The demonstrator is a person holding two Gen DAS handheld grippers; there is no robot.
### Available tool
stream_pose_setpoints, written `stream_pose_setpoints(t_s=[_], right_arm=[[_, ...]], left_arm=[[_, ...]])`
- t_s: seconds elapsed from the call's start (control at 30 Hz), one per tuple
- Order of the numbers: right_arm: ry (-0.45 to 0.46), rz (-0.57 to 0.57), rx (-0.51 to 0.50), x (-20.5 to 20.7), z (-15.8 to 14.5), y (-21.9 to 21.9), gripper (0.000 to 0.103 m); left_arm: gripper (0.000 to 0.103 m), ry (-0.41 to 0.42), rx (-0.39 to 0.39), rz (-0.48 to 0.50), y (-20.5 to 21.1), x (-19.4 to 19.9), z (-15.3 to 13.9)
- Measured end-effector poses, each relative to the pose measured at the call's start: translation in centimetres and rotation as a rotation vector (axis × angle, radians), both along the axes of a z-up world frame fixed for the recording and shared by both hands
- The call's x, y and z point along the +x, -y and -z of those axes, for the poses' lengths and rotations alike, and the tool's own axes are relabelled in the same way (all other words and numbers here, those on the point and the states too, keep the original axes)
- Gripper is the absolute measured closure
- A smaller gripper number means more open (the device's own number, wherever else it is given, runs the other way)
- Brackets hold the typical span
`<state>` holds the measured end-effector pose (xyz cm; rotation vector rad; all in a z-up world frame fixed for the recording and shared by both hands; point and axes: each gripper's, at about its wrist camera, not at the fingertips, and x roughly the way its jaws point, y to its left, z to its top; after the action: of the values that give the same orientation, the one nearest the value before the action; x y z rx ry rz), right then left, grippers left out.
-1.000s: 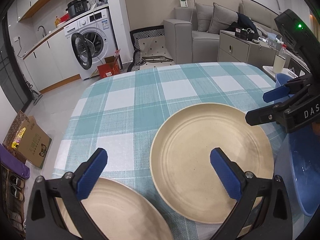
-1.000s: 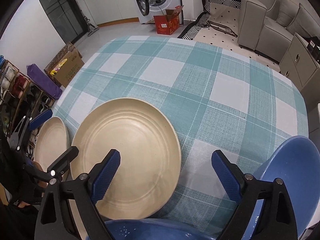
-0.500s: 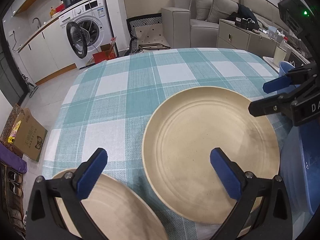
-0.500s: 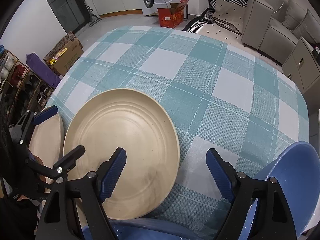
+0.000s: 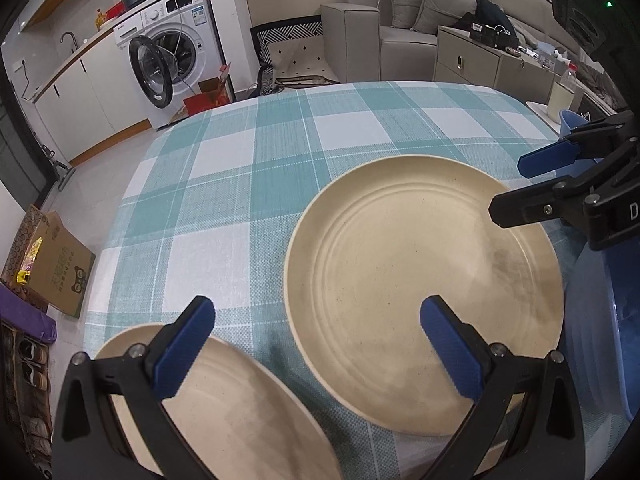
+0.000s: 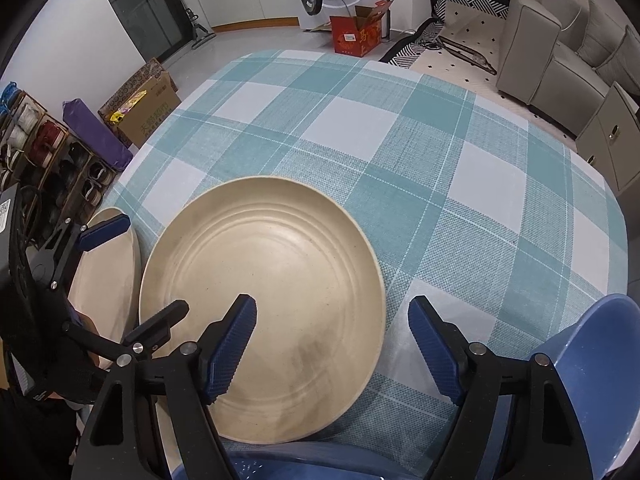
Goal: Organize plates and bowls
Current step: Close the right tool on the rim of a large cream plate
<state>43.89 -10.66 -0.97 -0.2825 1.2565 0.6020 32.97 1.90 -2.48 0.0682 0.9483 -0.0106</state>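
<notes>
A: Hovering both grippers over the near table edge. Our right gripper (image 6: 332, 350) has just been closing but stands fairly wide, nothing between its jaws; it straddles the right rim of the large plate (image 6: 276, 280). Our left gripper (image 5: 316, 354) gapes wide, empty, between the small plate (image 5: 240, 412) and the large one.

B: We judge the rim pinch is next: a shallow angle, pads (image 6: 230, 354) square on the lip.

A: Edges: blue bowls (image 6: 592, 368) crowd the near right, and the small plate sits at the table's corner. Beyond, the checked tablecloth (image 6: 440, 152) lies bare, so we have room to lift forward.
</notes>
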Motion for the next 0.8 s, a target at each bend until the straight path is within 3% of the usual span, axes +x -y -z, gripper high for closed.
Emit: stream_pose_setpoints(t_s=[0.57,0.8], right_arm=[[-0.079,-0.019,-0.082,0.3,1.9,-0.2,0.027],[-0.099,-0.028,-0.122,0.5,3.0,-0.7,0.03]], left_arm=[[0.002,-0.079,-0.031,0.038,0.5,-0.1,0.6],[0.017,-0.091,-0.048,0.048,0.5,-0.1,0.7]])
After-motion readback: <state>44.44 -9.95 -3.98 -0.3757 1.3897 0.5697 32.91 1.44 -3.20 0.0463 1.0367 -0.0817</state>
